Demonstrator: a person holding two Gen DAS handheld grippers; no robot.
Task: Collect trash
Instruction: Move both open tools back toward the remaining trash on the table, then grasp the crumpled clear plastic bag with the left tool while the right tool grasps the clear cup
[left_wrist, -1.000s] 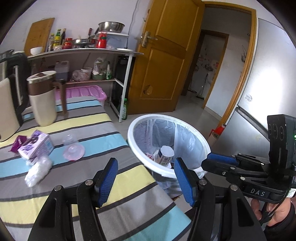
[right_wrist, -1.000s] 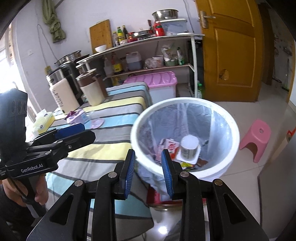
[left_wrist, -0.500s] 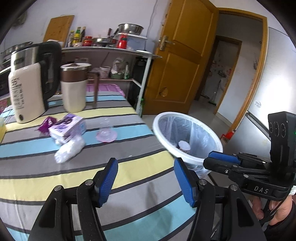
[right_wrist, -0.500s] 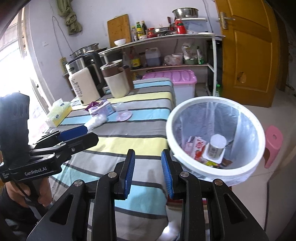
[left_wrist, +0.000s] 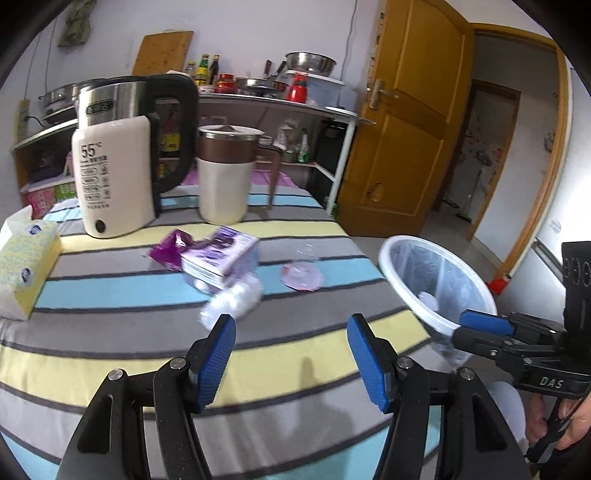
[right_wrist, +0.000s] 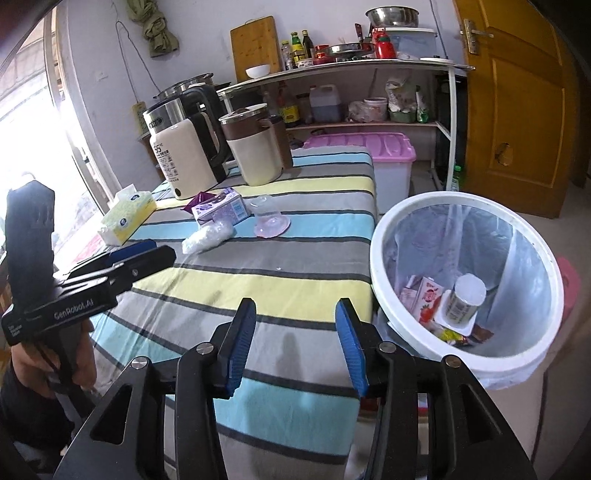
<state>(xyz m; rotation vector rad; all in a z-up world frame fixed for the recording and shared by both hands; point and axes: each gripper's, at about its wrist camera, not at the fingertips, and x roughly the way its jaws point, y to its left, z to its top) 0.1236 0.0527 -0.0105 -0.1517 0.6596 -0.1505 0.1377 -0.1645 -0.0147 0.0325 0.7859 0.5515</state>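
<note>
With both your left gripper (left_wrist: 291, 354) and right gripper (right_wrist: 291, 343) wide open and empty, pinch the crumpled plastic bag (left_wrist: 232, 301) (light, soft, probably slippery) mid-bulge, just beside the purple carton (left_wrist: 219, 256).

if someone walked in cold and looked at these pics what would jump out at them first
Probably the striped tablecloth, with a small cluster of litter on it: a purple carton, a crumpled clear bag and an upturned clear cup. Next, the white bin beside the table's right edge, lined with a clear bag and already holding cartons and a cup. Both the left gripper and the right gripper hang open and empty above the cloth.
</note>
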